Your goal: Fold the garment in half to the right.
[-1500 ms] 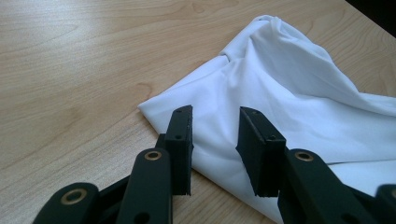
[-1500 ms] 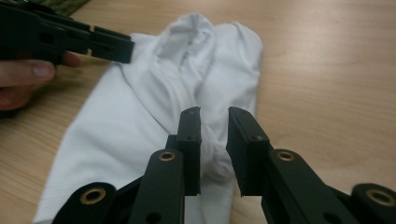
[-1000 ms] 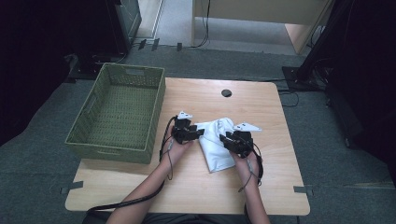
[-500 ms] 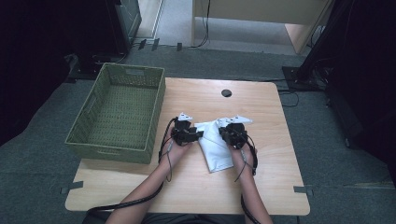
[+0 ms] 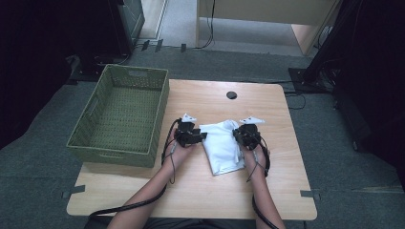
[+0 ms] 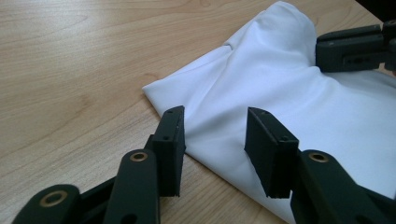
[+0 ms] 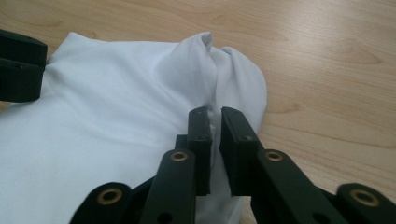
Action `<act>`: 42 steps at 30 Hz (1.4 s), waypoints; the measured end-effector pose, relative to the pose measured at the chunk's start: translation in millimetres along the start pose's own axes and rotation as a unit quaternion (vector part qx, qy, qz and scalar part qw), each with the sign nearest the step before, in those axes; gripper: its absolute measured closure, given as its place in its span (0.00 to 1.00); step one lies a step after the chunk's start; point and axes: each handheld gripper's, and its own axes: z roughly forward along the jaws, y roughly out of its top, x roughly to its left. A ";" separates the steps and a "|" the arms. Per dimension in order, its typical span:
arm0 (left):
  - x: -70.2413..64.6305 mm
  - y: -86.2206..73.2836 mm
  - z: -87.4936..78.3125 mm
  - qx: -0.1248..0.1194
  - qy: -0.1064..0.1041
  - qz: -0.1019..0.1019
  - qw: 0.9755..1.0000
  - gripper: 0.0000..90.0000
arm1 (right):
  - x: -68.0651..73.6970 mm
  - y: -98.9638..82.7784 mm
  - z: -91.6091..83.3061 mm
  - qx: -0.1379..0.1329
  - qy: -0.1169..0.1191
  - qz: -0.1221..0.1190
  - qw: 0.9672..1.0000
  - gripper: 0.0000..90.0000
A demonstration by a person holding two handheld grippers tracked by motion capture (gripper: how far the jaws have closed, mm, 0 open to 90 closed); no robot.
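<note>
White cloth (image 5: 220, 145) lies folded at mid-desk (image 5: 200, 195), between both grippers. Left gripper (image 6: 215, 140): jaws part open astride the cloth's left edge, pads clear. Right gripper (image 7: 214, 140): jaws have just been closing, now pinching a fold at its right edge; green basket (image 5: 119, 114) far left.

White cloth (image 5: 221, 143), green woven basket (image 5: 119, 114), light wood-grain table (image 5: 210, 191), black hand-held grippers w/ brass rivets.

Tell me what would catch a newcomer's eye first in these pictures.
A folded white cloth lies mid-table between two hand-held grippers. The right gripper pinches a fold of it in near-closed jaws, while the left gripper stands open over its edge. A green basket sits empty at the table's left edge.
</note>
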 end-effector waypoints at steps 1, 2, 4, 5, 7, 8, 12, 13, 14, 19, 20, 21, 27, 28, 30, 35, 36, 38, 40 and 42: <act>-0.3 0.1 0.2 0.000 -0.001 0.000 1.000 0.63 | -0.5 -1.8 -0.5 -0.001 0.002 0.001 1.000 0.89; -0.8 0.3 0.4 0.000 -0.002 -0.002 1.000 0.61 | -1.4 -3.3 -1.2 -0.003 0.004 0.000 1.000 0.85; -1.2 0.7 0.5 0.000 -0.004 -0.004 1.000 0.59 | -2.5 -5.5 -5.0 -0.016 0.014 0.004 1.000 0.81; -1.3 1.0 0.3 0.000 -0.005 -0.009 1.000 0.57 | -2.9 -6.4 -7.2 -0.022 0.021 0.005 1.000 0.78; -1.2 1.4 -0.4 -0.001 -0.009 -0.015 1.000 0.55 | -2.9 -8.0 -12.0 -0.031 0.029 0.008 0.999 0.75; -1.2 1.5 -0.5 -0.002 -0.011 -0.015 1.000 0.54 | -3.1 -8.8 -14.0 -0.035 0.033 0.009 0.999 0.73; -0.8 2.9 -2.4 0.001 -0.009 -0.021 1.000 0.50 | -1.6 -13.3 -19.3 -0.036 0.051 0.011 0.998 0.66; -1.4 3.3 -3.0 -0.001 -0.009 -0.022 1.000 0.49 | -1.2 -14.4 -20.4 -0.036 0.056 0.012 0.998 0.64; -2.2 3.7 -4.0 0.000 -0.008 -0.020 1.000 0.48 | -0.9 -15.8 -21.6 -0.036 0.060 0.012 0.997 0.63; -6.6 5.5 -8.9 -0.001 -0.009 -0.009 1.000 0.44 | 0.4 -21.6 -27.4 -0.036 0.079 0.011 0.996 0.60; -6.6 5.7 -9.4 -0.003 -0.010 -0.009 1.000 0.44 | 0.8 -22.7 -27.2 -0.034 0.082 0.009 0.996 0.60; -6.2 5.8 -9.8 -0.003 -0.010 -0.008 1.000 0.44 | 1.5 -23.9 -26.8 -0.029 0.083 0.010 0.996 0.59; -4.4 5.8 -9.6 -0.001 -0.011 -0.010 1.000 0.44 | 4.5 -32.9 -21.1 -0.019 0.083 0.005 0.996 0.62; -4.4 5.8 -10.0 -0.002 -0.011 -0.010 1.000 0.44 | 5.2 -33.8 -20.5 -0.018 0.080 0.002 0.997 0.62; -3.9 5.9 -10.8 -0.003 -0.010 -0.010 1.000 0.43 | 7.2 -34.7 -20.3 -0.019 0.074 -0.002 0.997 0.62; -1.1 6.2 -12.8 -0.005 -0.008 -0.013 1.000 0.43 | 12.1 -37.4 -19.8 -0.022 0.061 -0.004 0.998 0.66; -0.9 6.3 -13.2 -0.005 -0.006 -0.012 1.000 0.42 | 12.2 -38.2 -19.5 -0.024 0.060 -0.003 0.998 0.66; -0.3 6.8 -14.4 -0.006 -0.004 -0.009 1.000 0.42 | 12.3 -39.1 -19.2 -0.026 0.059 0.001 0.998 0.66; 0.0 7.4 -15.5 -0.009 -0.003 -0.009 1.000 0.42 | 13.3 -39.8 -19.2 -0.028 0.055 0.005 0.998 0.67; 0.0 8.3 -16.3 -0.011 -0.001 -0.007 1.000 0.42 | 16.0 -40.0 -19.0 -0.029 0.046 0.009 0.998 0.67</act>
